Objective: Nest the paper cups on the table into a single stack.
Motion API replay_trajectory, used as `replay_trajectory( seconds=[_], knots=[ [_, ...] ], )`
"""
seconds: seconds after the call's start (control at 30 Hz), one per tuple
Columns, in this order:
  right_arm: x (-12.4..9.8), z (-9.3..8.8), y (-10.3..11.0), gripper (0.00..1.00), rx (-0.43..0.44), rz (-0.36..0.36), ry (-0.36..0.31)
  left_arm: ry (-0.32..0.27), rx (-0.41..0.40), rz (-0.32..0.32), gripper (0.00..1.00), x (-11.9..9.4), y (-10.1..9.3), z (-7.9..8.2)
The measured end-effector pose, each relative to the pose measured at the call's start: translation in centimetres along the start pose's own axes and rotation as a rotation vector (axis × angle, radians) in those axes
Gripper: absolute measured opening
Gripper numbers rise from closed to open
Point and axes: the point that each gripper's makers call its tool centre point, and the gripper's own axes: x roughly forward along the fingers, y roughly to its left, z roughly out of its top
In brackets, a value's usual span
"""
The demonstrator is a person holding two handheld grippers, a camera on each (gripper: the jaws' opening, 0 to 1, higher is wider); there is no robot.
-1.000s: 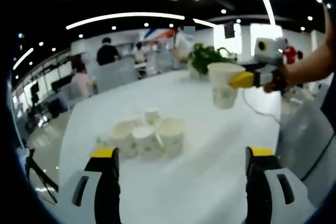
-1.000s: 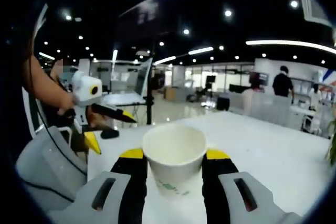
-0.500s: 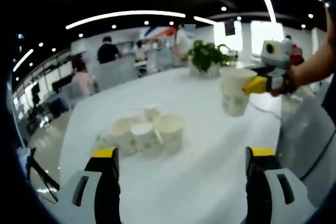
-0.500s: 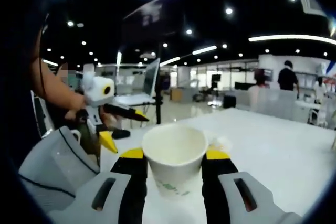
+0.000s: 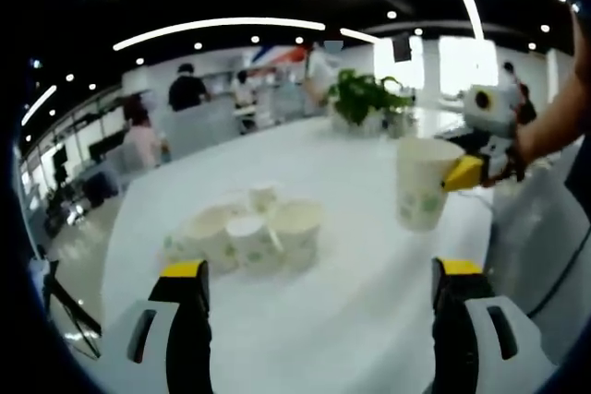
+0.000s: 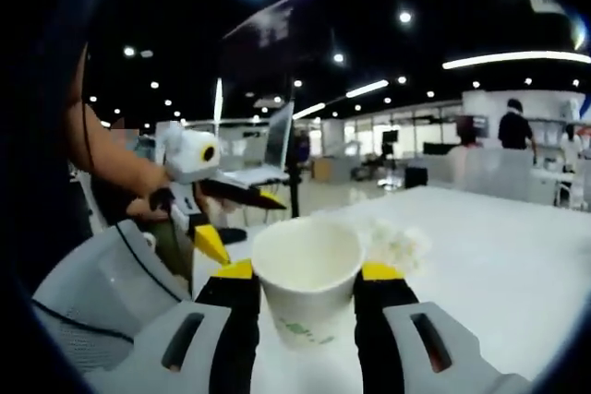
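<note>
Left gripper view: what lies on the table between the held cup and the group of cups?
In the left gripper view, bare white table lies between the held cup in the right claw and the group of cups.

Between the right gripper (image 6: 306, 297)'s black, yellow-tipped jaws, a white paper cup (image 6: 307, 278) is showing a faint green print. Ahead of the left gripper (image 5: 319, 288), cream-white cups (image 5: 247, 237) with green marks are sitting on the white table (image 5: 314, 320).
</note>
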Motion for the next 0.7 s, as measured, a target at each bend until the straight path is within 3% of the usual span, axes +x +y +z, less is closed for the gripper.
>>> replay_trajectory(
  seconds=[0.2,0.43,0.7],
  knots=[
    [0.7,-1.6,0.4,0.36,0.007,-0.003,0.016,-0.002,0.000,-0.006,0.99,0.1,-0.3,0.1],
    [0.6,-3.7,-0.8,0.35,0.054,-0.046,0.036,0.000,-0.009,-0.002,0.99,-0.1,-0.2,-0.2],
    [0.5,-5.4,-0.4,0.35,0.058,-0.036,0.078,0.003,-0.018,-0.001,0.99,-0.2,-0.4,-0.5]
  ],
)
